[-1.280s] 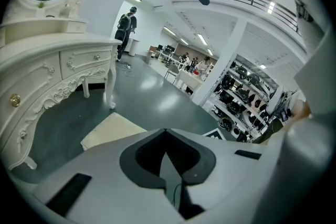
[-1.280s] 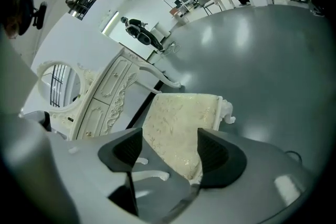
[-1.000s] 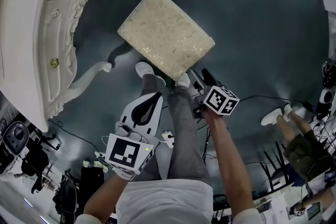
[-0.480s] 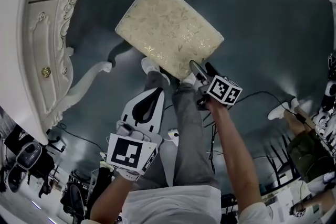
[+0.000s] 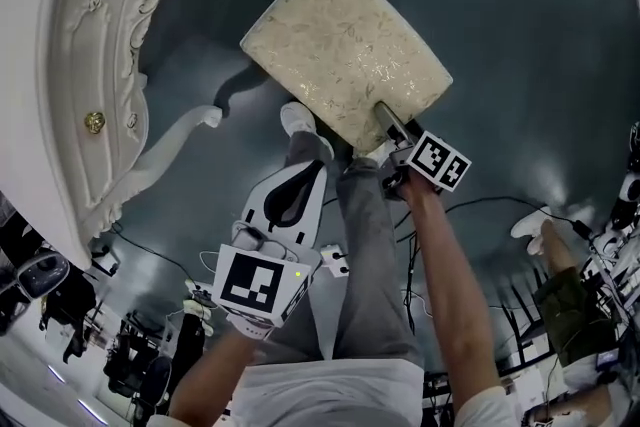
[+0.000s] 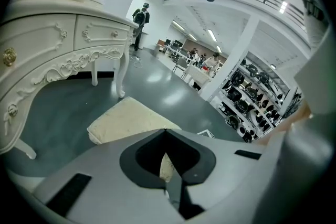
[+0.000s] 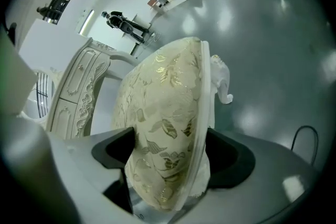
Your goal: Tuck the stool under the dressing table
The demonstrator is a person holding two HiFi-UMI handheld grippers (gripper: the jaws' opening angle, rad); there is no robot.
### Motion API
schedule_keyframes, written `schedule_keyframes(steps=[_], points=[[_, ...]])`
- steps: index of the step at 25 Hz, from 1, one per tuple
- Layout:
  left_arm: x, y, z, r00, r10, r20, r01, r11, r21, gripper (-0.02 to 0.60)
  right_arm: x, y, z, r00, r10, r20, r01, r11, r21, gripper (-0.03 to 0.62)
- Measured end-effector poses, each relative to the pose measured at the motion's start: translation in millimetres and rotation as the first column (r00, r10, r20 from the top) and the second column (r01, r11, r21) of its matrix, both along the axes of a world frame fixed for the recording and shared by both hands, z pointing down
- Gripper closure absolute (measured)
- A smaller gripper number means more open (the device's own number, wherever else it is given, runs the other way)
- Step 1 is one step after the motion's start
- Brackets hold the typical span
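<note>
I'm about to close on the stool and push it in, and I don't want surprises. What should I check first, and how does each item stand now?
1. Right gripper clamped on the stool: its fingers have just been opening and straddle the stool's corner without squeezing it. Not ok.
2. Left gripper out of the way: fingers together, nothing in them, short of the stool. Ok.
3. Floor between stool and dressing table: nothing lies there. Ok.
4. Stool fits past the table leg into the gap: cannot tell.
5. Shoe sits at the stool's near edge, on the side away from the table. Probably ok.
</note>
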State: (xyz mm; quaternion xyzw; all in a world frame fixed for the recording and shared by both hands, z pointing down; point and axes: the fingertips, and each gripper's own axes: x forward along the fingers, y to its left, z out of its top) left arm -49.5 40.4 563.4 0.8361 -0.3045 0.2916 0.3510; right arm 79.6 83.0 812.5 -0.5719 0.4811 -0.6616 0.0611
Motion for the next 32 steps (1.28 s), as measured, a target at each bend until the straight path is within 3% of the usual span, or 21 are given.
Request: schedule_keyframes(steps=[9,23,32], points=[[1,-3,11,1.0,0.023,0.007,-0.023,1.0,-0.015,0.574,3,-3,0,1.0,-0.024,-0.018,0.024,1.0,-0.009,0.174],[7,-14,12,1.0,0.02,0.008,-0.02,0.999,-0.026,0.574,21,-50,-7,0.991,-0.127,-0.046,0.128,0.992,0.016,0.175],[-3,-35,17,1.0,0.007,0.01,-0.006,1.0,-0.027,0.574,-17,-92,-1,0.989,-0.144,-0.027,0.145,0.989,0.019,0.178]])
